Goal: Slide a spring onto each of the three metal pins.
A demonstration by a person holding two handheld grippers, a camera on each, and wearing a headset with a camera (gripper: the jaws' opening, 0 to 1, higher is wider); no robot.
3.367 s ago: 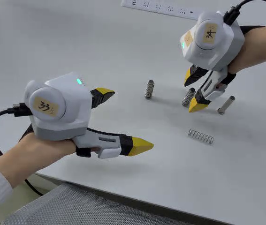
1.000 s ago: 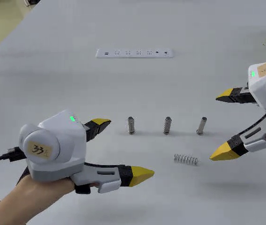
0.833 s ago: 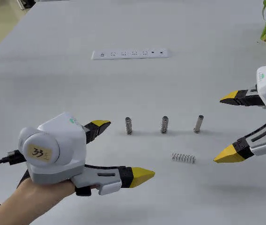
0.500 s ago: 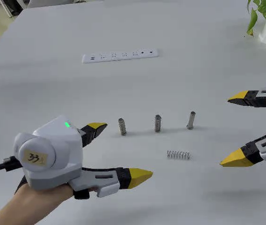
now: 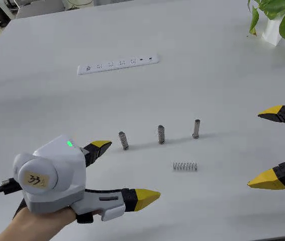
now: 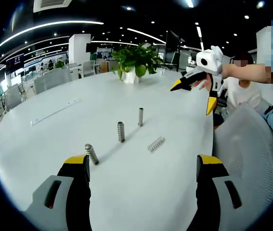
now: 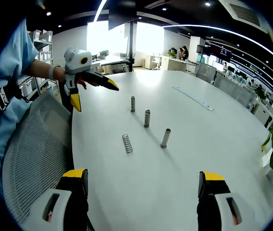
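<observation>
Head view: spring (image 5: 185, 165) apart frm right hand-held gripper (image 5: 255, 150)

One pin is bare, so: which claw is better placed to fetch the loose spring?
Probably the right claw: it is open, and the loose spring and bare pin sit at its end of the row. The left claw would reach past both finished pins.
</observation>
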